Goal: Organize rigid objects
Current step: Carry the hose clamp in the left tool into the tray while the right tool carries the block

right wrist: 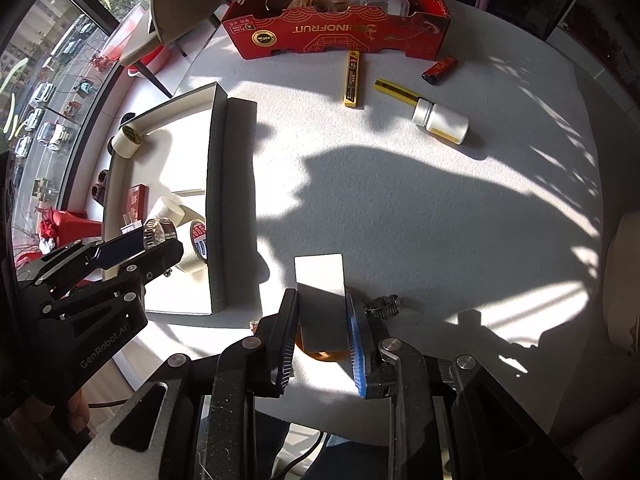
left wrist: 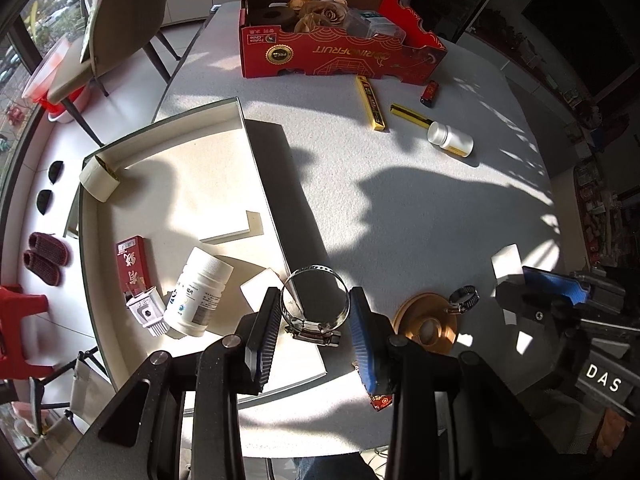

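I have the left hand-held gripper (left wrist: 314, 312) clamped on a metal hose clamp (left wrist: 314, 300) over the near edge of the white tray (left wrist: 192, 168), and the right hand-held gripper (right wrist: 323, 332) pinched on a white card (right wrist: 320, 280) above the bench (right wrist: 440, 208). The tray already holds a tape roll (left wrist: 99, 178), a white bottle (left wrist: 199, 290) and a red box (left wrist: 133, 262). By my reckoning we're partway: a small hose clamp (left wrist: 464, 298), a copper lid (left wrist: 426, 322), two yellow sticks (left wrist: 372, 104), a lighter (left wrist: 429, 93) and another bottle (left wrist: 450, 139) wait outside.

Steel hose clamp (left wrist: 314, 304) upright over the tray's wall; white card (right wrist: 322, 300) held above the table
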Demonstrator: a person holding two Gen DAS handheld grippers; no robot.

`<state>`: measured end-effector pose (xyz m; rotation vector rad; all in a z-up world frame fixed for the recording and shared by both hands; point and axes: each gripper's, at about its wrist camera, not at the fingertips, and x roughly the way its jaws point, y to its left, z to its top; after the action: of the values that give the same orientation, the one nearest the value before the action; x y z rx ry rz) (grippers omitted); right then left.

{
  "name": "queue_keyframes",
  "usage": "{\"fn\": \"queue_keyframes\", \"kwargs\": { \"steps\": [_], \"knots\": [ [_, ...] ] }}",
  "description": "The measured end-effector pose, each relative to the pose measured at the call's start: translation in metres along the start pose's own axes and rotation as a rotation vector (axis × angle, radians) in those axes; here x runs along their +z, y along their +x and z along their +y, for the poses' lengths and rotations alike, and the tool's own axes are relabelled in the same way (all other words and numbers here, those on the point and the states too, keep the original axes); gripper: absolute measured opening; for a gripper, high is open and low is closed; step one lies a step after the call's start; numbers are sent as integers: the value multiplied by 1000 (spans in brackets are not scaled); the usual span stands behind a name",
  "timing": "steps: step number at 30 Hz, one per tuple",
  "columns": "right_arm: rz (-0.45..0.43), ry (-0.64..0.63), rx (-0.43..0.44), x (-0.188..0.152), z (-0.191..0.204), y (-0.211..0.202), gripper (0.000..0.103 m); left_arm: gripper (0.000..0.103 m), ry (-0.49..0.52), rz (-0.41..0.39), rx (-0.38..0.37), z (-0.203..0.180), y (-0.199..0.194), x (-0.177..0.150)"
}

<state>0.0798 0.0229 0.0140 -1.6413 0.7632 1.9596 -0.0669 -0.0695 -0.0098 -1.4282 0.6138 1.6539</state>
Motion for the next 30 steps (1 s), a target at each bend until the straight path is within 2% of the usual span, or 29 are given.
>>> {"fn": "queue_keyframes", "kwargs": {
  "steps": [19, 30],
  "knots": [
    [2, -254, 29, 28, 91, 5, 25, 37, -214, -33, 136, 83, -15, -28],
    [3, -369, 64, 40, 143, 10, 25, 37, -289, -29, 165, 107, -17, -44]
  ]
}}
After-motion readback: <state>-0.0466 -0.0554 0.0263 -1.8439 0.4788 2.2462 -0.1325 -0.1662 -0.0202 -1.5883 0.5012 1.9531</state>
